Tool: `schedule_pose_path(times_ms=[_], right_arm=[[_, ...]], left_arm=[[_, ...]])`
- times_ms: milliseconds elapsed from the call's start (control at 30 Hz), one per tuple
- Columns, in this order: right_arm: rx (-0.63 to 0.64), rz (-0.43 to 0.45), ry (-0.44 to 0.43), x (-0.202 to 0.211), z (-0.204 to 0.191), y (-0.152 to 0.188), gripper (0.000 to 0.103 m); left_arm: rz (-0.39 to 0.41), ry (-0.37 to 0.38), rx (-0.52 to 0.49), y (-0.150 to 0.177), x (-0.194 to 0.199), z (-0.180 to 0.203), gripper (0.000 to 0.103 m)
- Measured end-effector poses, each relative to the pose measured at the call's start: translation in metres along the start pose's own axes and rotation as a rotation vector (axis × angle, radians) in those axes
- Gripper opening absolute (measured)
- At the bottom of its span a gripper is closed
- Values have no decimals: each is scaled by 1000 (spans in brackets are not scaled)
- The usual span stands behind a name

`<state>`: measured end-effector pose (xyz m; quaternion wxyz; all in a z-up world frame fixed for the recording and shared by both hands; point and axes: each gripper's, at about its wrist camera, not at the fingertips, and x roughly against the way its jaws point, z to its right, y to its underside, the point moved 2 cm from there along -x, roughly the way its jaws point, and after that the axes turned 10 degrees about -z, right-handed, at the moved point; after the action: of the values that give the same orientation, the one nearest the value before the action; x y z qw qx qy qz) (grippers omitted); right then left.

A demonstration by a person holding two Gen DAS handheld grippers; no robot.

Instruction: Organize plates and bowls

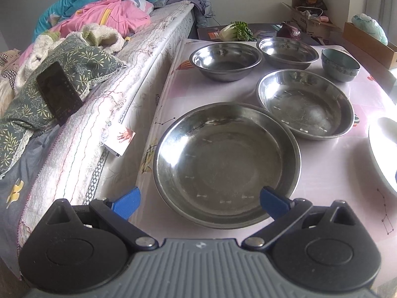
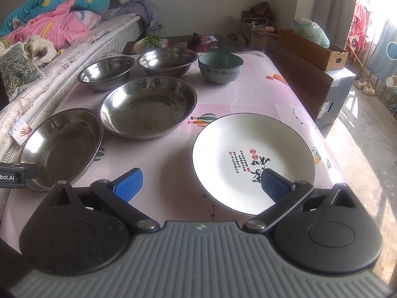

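A large steel plate (image 1: 223, 159) lies near the table's front left; it also shows in the right wrist view (image 2: 62, 146). Behind it sit a wide steel bowl (image 1: 305, 104) (image 2: 148, 106), two smaller steel bowls (image 1: 224, 59) (image 1: 287, 51) and a teal ceramic bowl (image 1: 340, 64) (image 2: 220, 67). A white plate with black calligraphy (image 2: 250, 159) lies at the front right. My left gripper (image 1: 199, 203) is open and empty over the steel plate's near rim. My right gripper (image 2: 202, 182) is open and empty, its right finger over the white plate's near edge.
The table has a pink patterned cloth (image 2: 260, 94). A bed with quilts and a pillow (image 1: 74, 74) runs along the table's left side, with a phone (image 1: 58, 92) on it. Vegetables (image 1: 235, 31), cardboard boxes (image 2: 312, 47) and a cabinet stand behind and right of the table.
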<state>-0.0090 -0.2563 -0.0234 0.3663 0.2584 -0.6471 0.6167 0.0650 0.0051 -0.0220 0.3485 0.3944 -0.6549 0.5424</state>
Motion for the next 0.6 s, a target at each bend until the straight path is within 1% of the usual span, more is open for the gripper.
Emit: schedule_pose_path(times_ms=[133, 333, 467, 600], right_arm=[[18, 74, -11, -3, 4, -31, 102], [41, 131, -63, -20, 6, -77, 102], [46, 143, -150, -38, 1, -119, 102], [64, 134, -243, -63, -19, -162, 101]], left_arm=[[21, -12, 29, -27, -6, -12, 103], [53, -25, 54, -71, -15, -26, 103], [68, -13, 57, -101, -21, -33, 103], [84, 8, 47, -133, -34, -39, 103]])
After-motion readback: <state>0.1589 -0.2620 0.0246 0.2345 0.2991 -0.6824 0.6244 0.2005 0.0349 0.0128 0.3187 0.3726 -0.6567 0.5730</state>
